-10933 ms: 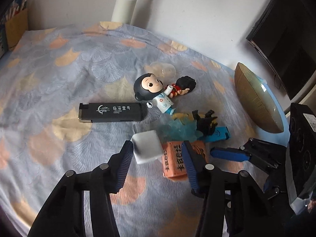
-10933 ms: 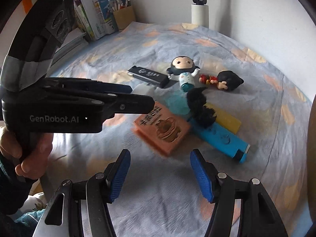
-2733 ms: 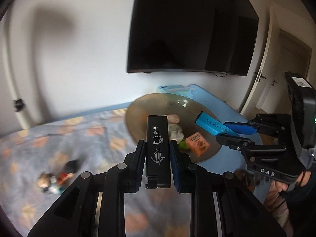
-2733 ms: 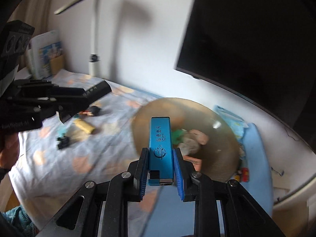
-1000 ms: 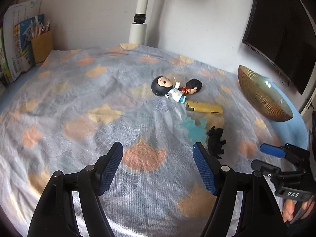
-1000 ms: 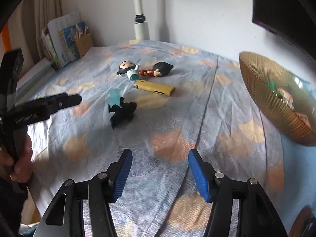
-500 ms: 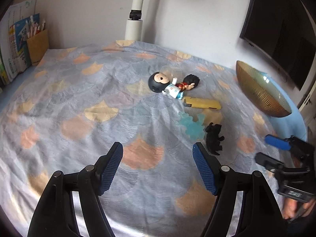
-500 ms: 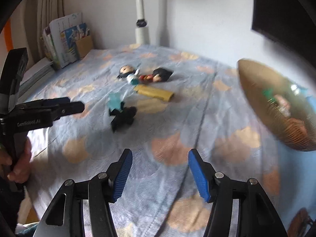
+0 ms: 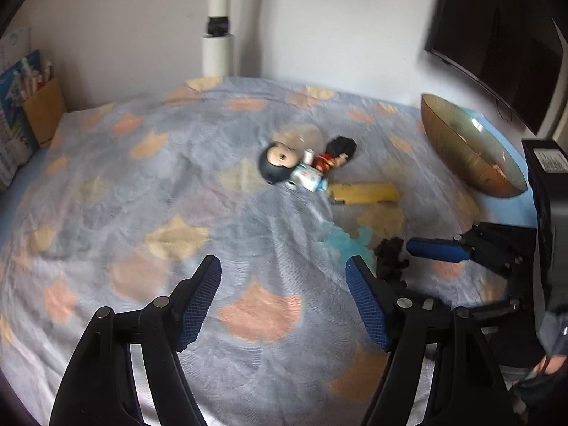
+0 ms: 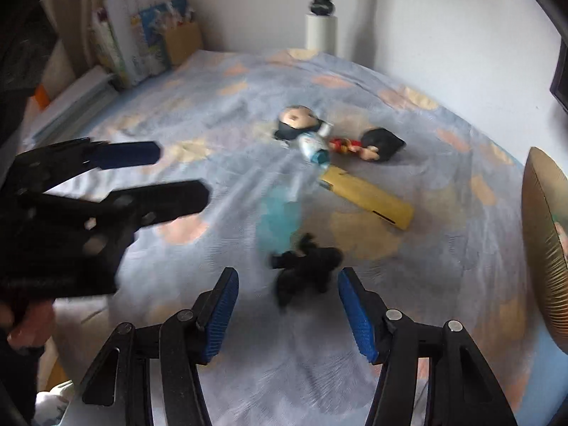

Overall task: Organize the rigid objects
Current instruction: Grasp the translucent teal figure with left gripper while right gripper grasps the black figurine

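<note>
A black toy figure (image 10: 305, 271) lies on the patterned bedspread, just ahead of my open right gripper (image 10: 287, 287), between its fingertips' line and slightly beyond. It also shows in the left wrist view (image 9: 390, 257). A yellow rectangular box (image 10: 369, 197), a translucent blue piece (image 10: 278, 222), a big-headed doll in white (image 10: 301, 131) and a small red doll with black hair (image 10: 369, 145) lie farther off. My left gripper (image 9: 284, 294) is open and empty over bare bedspread. The gold bowl (image 9: 468, 149) stands at the right.
A white lamp post (image 9: 218, 49) stands at the bed's far edge. Books and a brown pencil holder (image 10: 181, 41) sit at the far left. A black screen (image 9: 497, 35) hangs on the wall above the bowl. The right gripper (image 9: 440, 250) shows in the left wrist view.
Both grippers have moved closer to the toys. The right gripper has come down to the black toy figure. Both stay open and empty.
</note>
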`<state>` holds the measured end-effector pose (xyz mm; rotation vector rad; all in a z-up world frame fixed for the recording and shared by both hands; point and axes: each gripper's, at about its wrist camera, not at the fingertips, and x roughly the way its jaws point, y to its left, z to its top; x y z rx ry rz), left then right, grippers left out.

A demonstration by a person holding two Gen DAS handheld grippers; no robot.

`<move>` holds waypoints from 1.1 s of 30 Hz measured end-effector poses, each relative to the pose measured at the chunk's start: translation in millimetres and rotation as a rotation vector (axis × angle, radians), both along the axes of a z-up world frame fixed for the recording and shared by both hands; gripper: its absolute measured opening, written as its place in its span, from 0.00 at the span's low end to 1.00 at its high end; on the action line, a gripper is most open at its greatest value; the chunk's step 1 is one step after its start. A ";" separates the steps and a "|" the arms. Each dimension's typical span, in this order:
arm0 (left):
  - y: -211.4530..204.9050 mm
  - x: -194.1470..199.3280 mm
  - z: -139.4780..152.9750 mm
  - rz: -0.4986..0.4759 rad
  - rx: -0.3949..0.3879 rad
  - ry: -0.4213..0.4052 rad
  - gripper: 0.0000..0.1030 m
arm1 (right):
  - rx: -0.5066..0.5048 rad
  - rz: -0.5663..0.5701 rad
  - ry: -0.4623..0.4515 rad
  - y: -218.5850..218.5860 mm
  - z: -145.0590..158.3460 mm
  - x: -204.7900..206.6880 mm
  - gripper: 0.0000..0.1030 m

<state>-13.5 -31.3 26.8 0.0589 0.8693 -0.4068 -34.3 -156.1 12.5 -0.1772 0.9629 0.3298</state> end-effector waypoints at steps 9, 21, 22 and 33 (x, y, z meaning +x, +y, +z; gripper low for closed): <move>-51.6 7.8 -18.4 -0.138 0.021 0.057 0.69 | 0.096 -0.105 0.028 -77.7 6.2 1.2 0.40; -22.0 27.3 -24.0 -0.106 -0.260 0.171 0.60 | 0.063 0.133 0.062 -35.8 0.0 -4.7 0.42; -21.9 28.4 -24.2 -0.092 -0.261 0.168 0.60 | 0.074 0.123 0.062 -33.5 -1.9 1.0 0.43; -36.0 26.2 -22.6 -0.056 -0.195 0.130 0.60 | 0.167 0.148 0.033 -26.0 3.2 6.7 0.29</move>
